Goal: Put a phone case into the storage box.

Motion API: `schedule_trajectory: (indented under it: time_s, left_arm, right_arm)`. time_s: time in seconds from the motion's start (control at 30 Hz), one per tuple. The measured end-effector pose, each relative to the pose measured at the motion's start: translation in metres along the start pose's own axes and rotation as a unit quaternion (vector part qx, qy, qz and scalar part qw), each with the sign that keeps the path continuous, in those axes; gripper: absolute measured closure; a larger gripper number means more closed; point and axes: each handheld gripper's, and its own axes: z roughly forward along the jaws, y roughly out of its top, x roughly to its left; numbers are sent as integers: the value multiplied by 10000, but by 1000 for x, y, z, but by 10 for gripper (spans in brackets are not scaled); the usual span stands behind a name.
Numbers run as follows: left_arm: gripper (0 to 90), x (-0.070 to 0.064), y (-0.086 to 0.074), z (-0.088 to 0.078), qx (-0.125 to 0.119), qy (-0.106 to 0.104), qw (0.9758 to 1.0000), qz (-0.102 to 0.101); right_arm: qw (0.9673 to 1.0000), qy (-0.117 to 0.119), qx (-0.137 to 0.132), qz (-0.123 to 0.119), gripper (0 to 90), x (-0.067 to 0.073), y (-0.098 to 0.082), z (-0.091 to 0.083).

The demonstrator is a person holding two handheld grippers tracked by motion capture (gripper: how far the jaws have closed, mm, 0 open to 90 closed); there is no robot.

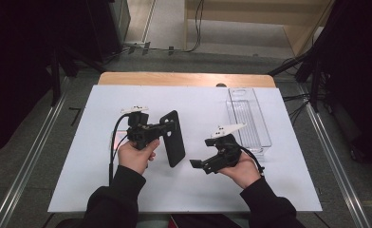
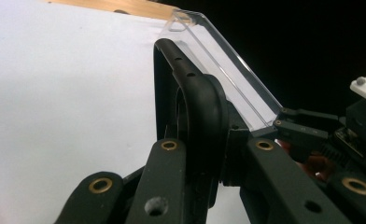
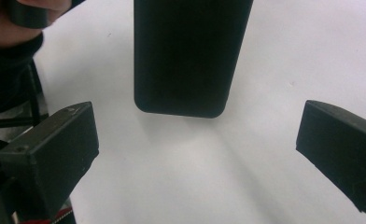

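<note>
**Inspector:** Begin nearest the person. What of the right gripper (image 1: 197,164)?

**Assistant:** It sits in the right hand (image 1: 243,171) near the front of the white table sheet (image 1: 79,161), pointing left across the table. In the right gripper view its two black jaws stand wide apart with nothing between them; bare sheet shows in the gap. The lower end of the flat black rectangular phone case with rounded corners (image 3: 183,56) hangs beyond the jaws, clear of both pads.

**Inspector:** And the left gripper (image 1: 167,126)?

**Assistant:** Held in the left hand (image 1: 135,156), a little farther in. Its jaws are closed tight on the upper part of the case. In the left gripper view the case's rim (image 2: 190,93) is pinched edge-on between the two black jaws.

**Inspector:** Position of the case itself?

**Assistant:** In the high view it is near the middle of the sheet, between the two grippers, its long side running roughly front to back, with the lower end leaning slightly right. Whether that lower end touches the sheet, I cannot tell.

**Inspector:** Anything farther off?

**Assistant:** A clear, long, rectangular plastic tray (image 1: 248,116) lies on the sheet's right side, behind the right gripper and well apart from the case. Beyond the sheet, a strip of the wooden table edge (image 1: 184,79) shows.
</note>
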Motion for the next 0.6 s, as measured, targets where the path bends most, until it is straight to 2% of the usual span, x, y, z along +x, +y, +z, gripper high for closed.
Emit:
schedule_trajectory:
  time_s: [0.1, 0.27, 0.4, 0.6]
  left_arm:
    - [830, -2, -2, 1, -10, -4, 9998, 179]
    - [829, -4, -6, 2, -126, -20, 9990, 430]
    - [830, -5, -8, 4, -88, -63, 9987, 504]
    - [830, -14, -13, 7, -196, -102, 9973, 699]
  right_arm:
    - [10000, 33, 6, -3, 0, -1, -2, -3]
    - [9997, 35, 71, -248, 0, -2, -10, -8]
    - [9996, 13, 85, -263, 0, -4, -16, -11]
    - [9996, -87, -87, -249, 0, -5, -13, -9]
